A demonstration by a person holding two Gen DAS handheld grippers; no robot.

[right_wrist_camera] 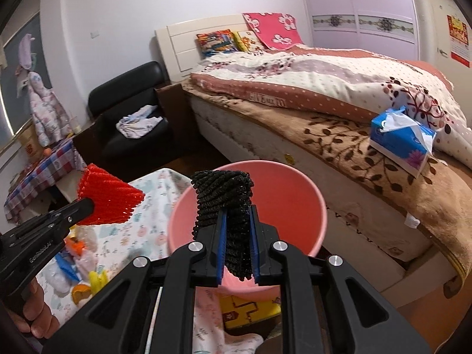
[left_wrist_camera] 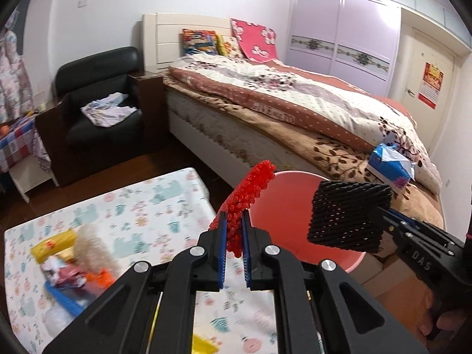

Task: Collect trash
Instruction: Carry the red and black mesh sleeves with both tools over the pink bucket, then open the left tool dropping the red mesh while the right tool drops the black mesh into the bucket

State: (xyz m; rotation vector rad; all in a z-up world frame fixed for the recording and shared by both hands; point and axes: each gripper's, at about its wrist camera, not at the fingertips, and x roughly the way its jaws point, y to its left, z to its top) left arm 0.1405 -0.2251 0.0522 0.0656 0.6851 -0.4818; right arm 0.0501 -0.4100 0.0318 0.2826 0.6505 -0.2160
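My left gripper (left_wrist_camera: pixel 234 224) is shut on a red foam net sleeve (left_wrist_camera: pixel 247 194), held up beside the rim of a pink bin (left_wrist_camera: pixel 289 221); the sleeve also shows in the right wrist view (right_wrist_camera: pixel 109 202). My right gripper (right_wrist_camera: pixel 237 227) is shut on a black foam net sleeve (right_wrist_camera: pixel 222 197), held over the open pink bin (right_wrist_camera: pixel 295 203); that sleeve also shows in the left wrist view (left_wrist_camera: pixel 348 212). More trash (left_wrist_camera: pixel 70 262), wrappers and bottles, lies on the patterned table (left_wrist_camera: pixel 141 206) to the left.
A bed (left_wrist_camera: pixel 295 103) runs behind the bin, with a blue tissue pack (right_wrist_camera: pixel 402 144) on its edge. A black armchair (left_wrist_camera: pixel 103 97) with cloth on it stands at the back left. A yellow box (right_wrist_camera: pixel 247 309) lies under the bin.
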